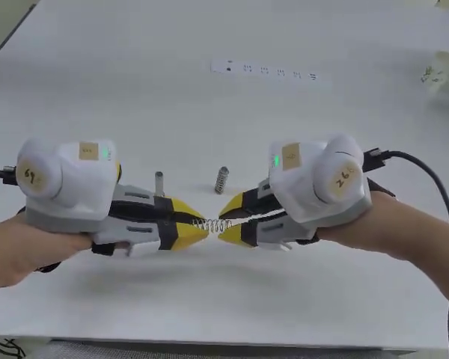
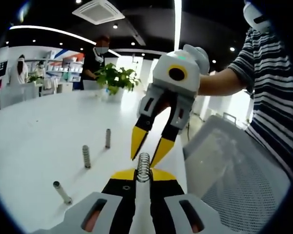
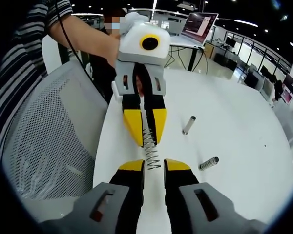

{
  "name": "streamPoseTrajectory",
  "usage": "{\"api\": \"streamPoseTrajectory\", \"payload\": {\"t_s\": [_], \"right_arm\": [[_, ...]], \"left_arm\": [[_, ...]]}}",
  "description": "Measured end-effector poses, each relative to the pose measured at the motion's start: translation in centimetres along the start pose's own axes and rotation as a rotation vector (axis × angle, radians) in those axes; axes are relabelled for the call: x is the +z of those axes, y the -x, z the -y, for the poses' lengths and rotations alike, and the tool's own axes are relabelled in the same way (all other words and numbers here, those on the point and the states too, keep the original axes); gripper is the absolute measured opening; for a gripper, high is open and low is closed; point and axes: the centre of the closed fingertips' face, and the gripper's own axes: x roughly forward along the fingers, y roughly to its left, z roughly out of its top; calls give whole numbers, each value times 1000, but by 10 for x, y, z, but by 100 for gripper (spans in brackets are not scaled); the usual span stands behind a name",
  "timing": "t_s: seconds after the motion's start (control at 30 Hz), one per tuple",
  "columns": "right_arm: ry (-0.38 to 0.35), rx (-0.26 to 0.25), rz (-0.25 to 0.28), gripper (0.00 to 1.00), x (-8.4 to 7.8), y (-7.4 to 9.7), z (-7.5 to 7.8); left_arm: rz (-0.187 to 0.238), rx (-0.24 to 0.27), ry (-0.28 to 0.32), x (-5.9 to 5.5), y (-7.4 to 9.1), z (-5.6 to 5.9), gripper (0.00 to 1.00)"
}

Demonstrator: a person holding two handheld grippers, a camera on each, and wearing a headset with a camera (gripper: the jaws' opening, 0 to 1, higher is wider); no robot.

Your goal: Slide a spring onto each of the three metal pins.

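You held the left gripper [image 1: 204, 229] and the right gripper [image 1: 220, 224] tip to tip just above the white table [image 1: 209, 112], close to its near edge. A loose spring [image 1: 212, 224] lay level between them. Your left gripper's jaws were drawn narrow and clamped on one end of that spring. In the left gripper view the coil rose from between their yellow tips toward the other gripper. Your right gripper's jaws stood a little apart, with the spring's other end lying between their tips. I cannot tell whether they pressed on it.

Behind the grippers, two pins stood on the table, apart from each other and from your grippers. One was a bare pin [image 1: 159, 182], and to its right was a sprung pin [image 1: 221, 179] with a coil already around it. In the left gripper view a further pin [image 2: 107, 138] stood past the sprung one, farthest from that camera. It was too small for me to say whether it carried a coil.

A power strip [image 1: 266, 71] lay on the far part of the table, well away from the work. In the gripper views a grey mesh chair back [image 3: 49, 146] sat against the table's near edge beside you. Your striped sleeve [image 2: 263, 58] showed behind the right gripper, and a potted plant [image 2: 115, 78] stood at the table's far end.
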Motion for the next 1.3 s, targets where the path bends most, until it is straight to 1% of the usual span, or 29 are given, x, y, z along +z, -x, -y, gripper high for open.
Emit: {"api": "streamPoseTrajectory", "payload": {"t_s": [0.1, 0.2, 0.3, 0.4, 0.43, 0.53, 0.63, 0.73, 0.77, 0.9, 1.03, 1.07, 1.1, 1.17, 1.3], "right_arm": [[5, 4, -1, 13, -3, 0, -3], [8, 8, 2, 12, -2, -2, -4], [12, 12, 8, 9, 0, -2, -5], [24, 14, 8, 8, 0, -2, -5], [20, 10, 8, 8, 0, -2, -4], [10, 19, 5, 7, 1, -1, -6], [14, 27, -2, 7, 5, 2, -5], [24, 35, -3, 7, 10, 5, -4], [25, 42, 0, 7, 12, 6, -5], [38, 58, 1, 7, 18, 6, -7], [32, 80, 19, 7, 26, 6, -9], [23, 87, 33, 7, 28, 5, -10], [-4, 90, 62, 7, 34, 5, -11], [2, 86, 55, 7, 34, 5, -10], [1, 89, 75, 7, 40, 2, -11]], "left_arm": [[-3, -7, 3, 0, 1, 1, 1], [-5, -12, 4, 0, 1, 3, 1], [-6, -21, 3, 1, 0, 6, 1], [-10, -18, 4, 1, 0, 6, 2], [-12, -15, 6, 1, 1, 5, 2], [-17, -17, 11, -2, 0, 5, 2], [-27, -15, 14, -5, -1, 4, 2], [-26, -14, 20, -6, 0, 4, 2], [-25, -12, 27, -6, 0, 3, 2], [-33, -9, 22, -8, 2, 3, 2], [-53, 0, 12, -13, 3, 1, 2], [-63, 10, 2, -15, 4, -1, 2], [-60, 6, 3, -15, 3, 0, 2], [-60, 9, 5, -15, 4, -1, 2], [-69, 10, -1, -18, 3, 0, 2]]}}
